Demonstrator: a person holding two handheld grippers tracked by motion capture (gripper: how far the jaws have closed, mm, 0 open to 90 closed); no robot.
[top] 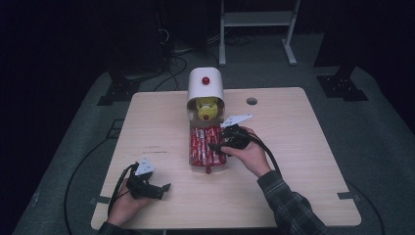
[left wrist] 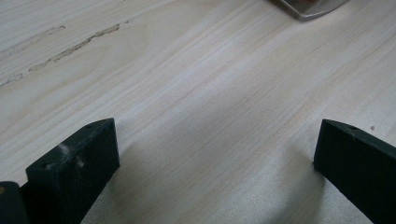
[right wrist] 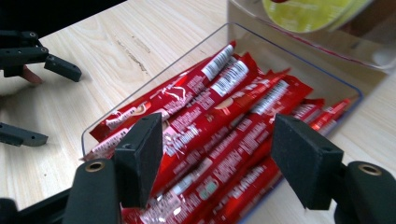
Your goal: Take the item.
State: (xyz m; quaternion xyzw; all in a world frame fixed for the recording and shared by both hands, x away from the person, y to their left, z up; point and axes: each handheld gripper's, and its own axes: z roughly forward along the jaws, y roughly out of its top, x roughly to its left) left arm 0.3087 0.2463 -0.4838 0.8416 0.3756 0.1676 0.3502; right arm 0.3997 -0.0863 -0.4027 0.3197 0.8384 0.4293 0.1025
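Note:
A clear plastic tray in the middle of the table holds several red stick packets. In the right gripper view the packets lie lengthwise inside the tray. My right gripper hovers at the tray's right side; its jaws stand open above the packets, with nothing pinched between them. My left gripper rests on the table at the front left, away from the tray. Its jaws are open over bare wood. It also appears at the left edge of the right gripper view.
A white domed container with a red knob stands behind the tray, with something yellow in its open mouth. A round cable hole sits at the back right of the wooden table. Cables trail from both grippers.

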